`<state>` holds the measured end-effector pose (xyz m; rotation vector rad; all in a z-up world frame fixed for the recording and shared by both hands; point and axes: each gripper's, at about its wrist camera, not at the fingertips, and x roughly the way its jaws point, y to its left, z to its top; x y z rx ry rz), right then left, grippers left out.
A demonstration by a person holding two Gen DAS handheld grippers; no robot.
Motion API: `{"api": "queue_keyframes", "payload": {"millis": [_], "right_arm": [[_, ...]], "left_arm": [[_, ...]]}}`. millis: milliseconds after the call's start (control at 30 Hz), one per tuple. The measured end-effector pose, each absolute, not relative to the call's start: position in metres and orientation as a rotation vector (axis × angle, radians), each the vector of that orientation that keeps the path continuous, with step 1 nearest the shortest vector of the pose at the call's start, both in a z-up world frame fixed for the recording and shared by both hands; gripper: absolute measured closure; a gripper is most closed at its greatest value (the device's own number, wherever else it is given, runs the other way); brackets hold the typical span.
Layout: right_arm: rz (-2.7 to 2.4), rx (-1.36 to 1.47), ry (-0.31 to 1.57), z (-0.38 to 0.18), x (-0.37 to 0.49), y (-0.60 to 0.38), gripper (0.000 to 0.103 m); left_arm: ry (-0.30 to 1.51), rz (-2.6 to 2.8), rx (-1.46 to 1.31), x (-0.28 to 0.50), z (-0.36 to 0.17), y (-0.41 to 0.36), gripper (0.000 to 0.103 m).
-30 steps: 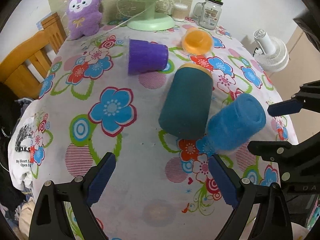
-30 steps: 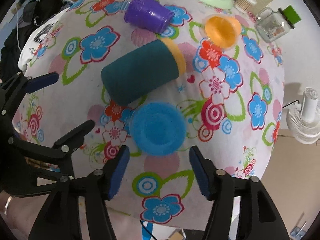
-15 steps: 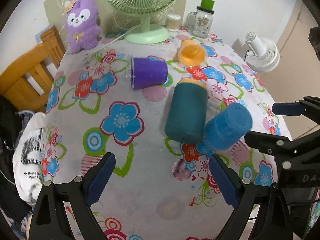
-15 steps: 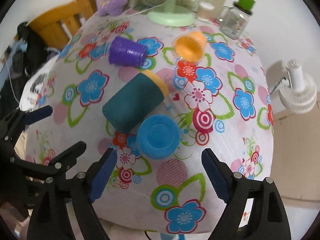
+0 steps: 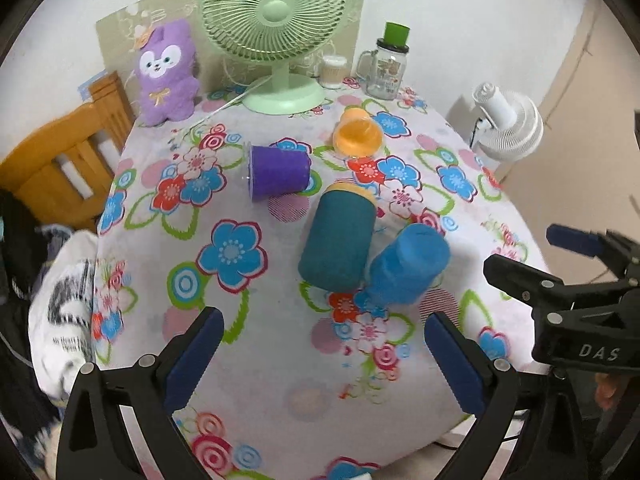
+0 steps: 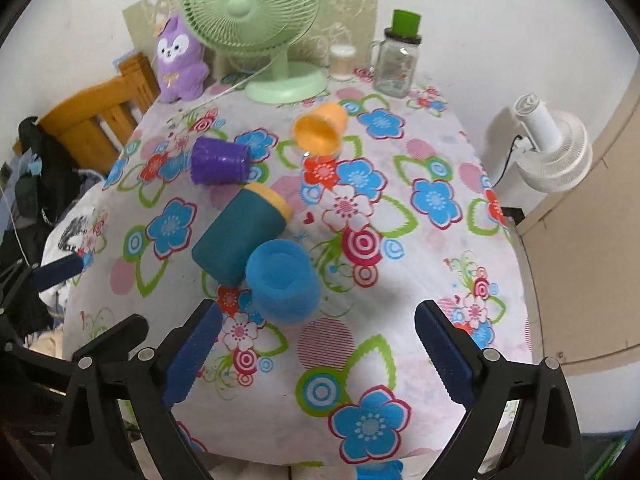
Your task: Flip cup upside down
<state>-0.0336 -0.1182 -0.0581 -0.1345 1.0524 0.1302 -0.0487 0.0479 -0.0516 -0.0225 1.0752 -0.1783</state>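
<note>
Several cups rest on the flowered tablecloth [image 5: 248, 320]. A light blue cup [image 5: 406, 266] [image 6: 282, 282] stands upside down, leaning against a teal cup [image 5: 340, 240] [image 6: 238, 236] that lies on its side. A purple cup [image 5: 278, 172] [image 6: 218, 162] and an orange cup [image 5: 356, 134] [image 6: 320, 130] also lie on their sides farther back. My left gripper [image 5: 320, 352] is open and empty, above the table's near edge. My right gripper [image 6: 320, 348] is open and empty, just in front of the blue cup; it also shows in the left wrist view [image 5: 560, 260].
A green desk fan [image 5: 276, 36], a purple plush toy [image 5: 168, 72], a glass jar with a green lid [image 5: 388, 66] and a small white tub [image 5: 332, 72] stand at the back. A wooden chair [image 5: 60, 160] is on the left, a white fan [image 5: 508, 124] beyond the right edge.
Both grippers have drawn back and up from the table, so more of the room shows. The right gripper has opened wider. The blue cup stays where it was.
</note>
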Motion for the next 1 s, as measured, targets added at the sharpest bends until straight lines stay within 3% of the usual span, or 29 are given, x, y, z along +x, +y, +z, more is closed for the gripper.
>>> {"api": "queue_keyframes", "payload": {"millis": [500,1000], "right_arm": [[0.147,-0.096,0.971,-0.035,-0.06,-0.164,0.005],[0.131,-0.07,0.906,-0.023,-0.073,-0.176,0.005]], "left_arm": [[1.041,-0.03,-0.193,-0.082,-0.032,0.024,0.001],[0.997,0.013,-0.179,-0.092,-0.021,0.014,0.001]]}}
